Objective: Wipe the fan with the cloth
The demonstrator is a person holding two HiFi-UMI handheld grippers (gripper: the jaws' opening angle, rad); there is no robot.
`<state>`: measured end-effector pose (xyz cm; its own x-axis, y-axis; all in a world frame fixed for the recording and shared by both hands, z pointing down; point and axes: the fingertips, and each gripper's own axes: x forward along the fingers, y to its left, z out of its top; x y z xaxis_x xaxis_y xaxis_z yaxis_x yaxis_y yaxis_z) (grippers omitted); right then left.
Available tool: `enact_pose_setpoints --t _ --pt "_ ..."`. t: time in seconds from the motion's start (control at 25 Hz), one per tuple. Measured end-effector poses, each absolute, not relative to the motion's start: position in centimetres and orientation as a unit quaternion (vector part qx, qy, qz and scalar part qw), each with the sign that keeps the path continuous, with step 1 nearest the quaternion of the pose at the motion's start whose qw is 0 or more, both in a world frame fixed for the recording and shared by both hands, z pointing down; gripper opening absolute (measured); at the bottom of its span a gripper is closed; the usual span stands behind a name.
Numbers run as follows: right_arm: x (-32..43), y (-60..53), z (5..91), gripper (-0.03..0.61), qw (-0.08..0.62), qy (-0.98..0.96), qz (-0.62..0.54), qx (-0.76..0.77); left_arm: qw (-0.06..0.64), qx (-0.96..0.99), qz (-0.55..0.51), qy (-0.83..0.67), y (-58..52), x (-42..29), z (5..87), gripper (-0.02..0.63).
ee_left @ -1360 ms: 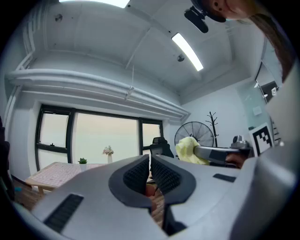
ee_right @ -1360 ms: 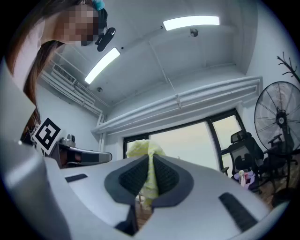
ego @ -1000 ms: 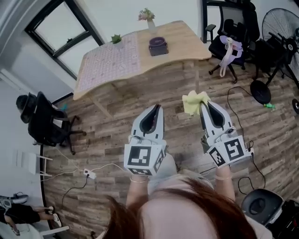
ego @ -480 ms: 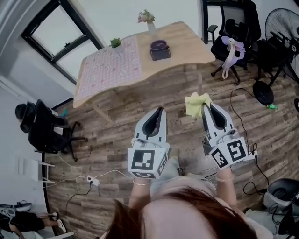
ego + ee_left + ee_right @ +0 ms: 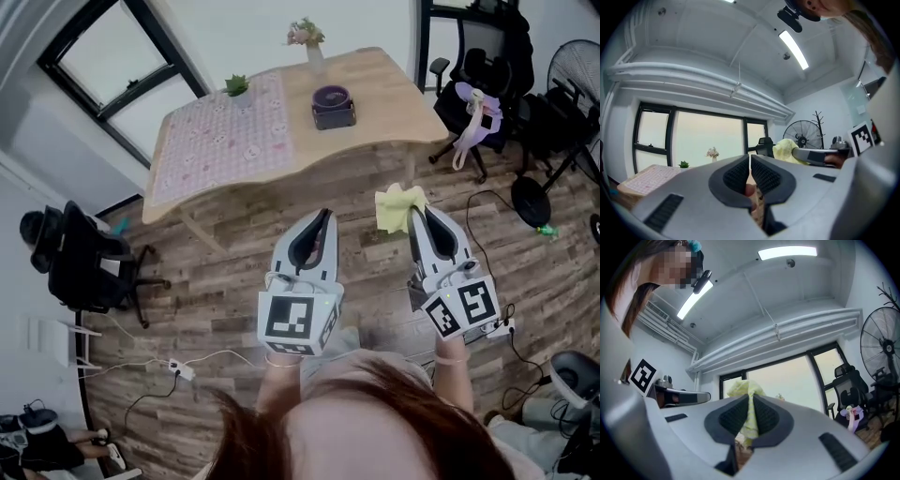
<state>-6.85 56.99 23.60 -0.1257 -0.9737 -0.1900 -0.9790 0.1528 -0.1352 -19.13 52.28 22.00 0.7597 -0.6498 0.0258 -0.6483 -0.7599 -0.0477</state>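
Head view: the right hand-held gripper (image 5: 418, 217) pinches a crumpled yellow cloth (image 5: 397, 203). The black pedestal fan with a round wire grille (image 5: 574, 77) stands well apart, at far right.

Left gripper view: the left hand-held gripper (image 5: 749, 169) is pressed together on nothing.

Right gripper view: keep the pinch firm and bring the cloth's loose bunch to the grille first.

Wood-plank floor (image 5: 234, 253), wooden table (image 5: 375, 80), windows (image 5: 122, 56)

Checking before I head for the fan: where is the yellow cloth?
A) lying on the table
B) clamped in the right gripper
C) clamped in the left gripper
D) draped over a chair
B: the yellow cloth is pinched between the jaws of the right gripper; the left gripper is shut, empty.
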Motion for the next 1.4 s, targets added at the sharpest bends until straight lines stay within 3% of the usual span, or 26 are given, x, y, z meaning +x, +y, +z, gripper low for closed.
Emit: enact_pose_setpoints --t 0.88,1.4 --pt "-8.0 43.2 22.3 0.025 0.083 0.732 0.012 -0.676 -0.017 -0.944 -0.020 0.329 37.6 -21.5 22.6 0.018" --pt "-4.5 36.5 23.7 0.025 0.081 0.727 -0.002 -0.682 -0.033 -0.947 -0.034 0.317 31.0 -17.7 24.4 0.018"
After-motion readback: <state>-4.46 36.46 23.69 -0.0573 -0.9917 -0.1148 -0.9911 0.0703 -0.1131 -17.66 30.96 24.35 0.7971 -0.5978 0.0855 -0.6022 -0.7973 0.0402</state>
